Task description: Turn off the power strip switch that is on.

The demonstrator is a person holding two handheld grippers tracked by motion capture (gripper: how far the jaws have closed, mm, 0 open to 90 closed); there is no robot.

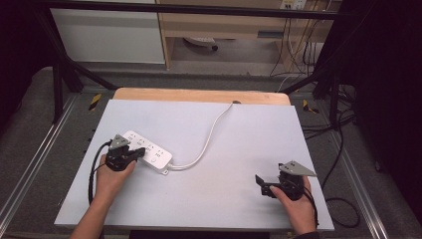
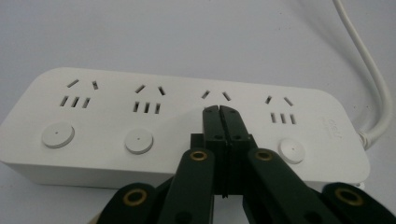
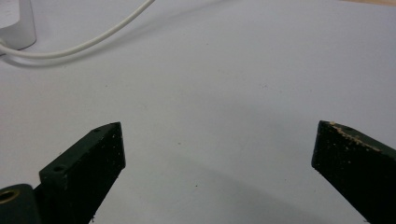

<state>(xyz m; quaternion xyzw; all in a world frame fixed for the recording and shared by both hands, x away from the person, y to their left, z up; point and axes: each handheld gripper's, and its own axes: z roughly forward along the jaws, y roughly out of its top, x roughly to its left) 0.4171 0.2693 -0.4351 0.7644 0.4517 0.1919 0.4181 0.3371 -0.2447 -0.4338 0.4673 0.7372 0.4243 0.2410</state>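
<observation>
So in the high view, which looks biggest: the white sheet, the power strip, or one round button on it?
1. White sheet, by far the largest.
2. Power strip, with the left gripper over it.
3. A round button: too small to pick out in this view, clearly the smallest.

One power strip (image 2: pixel 177 126) lies under the tips of the left gripper (image 2: pixel 219 110). On its top face sit four socket groups, each with a two-slot pair above a three-slot row. Three round buttons (image 2: pixel 58 135) show; the jaws, pressed together, hide the spot where a fourth might be, so that one cannot be counted. One white cable (image 1: pixel 209 137) leaves the strip's end. Two grippers are in hand, the right gripper (image 1: pixel 261 184) being well apart from the strip. One table (image 1: pixel 239 199) bears it all.
</observation>
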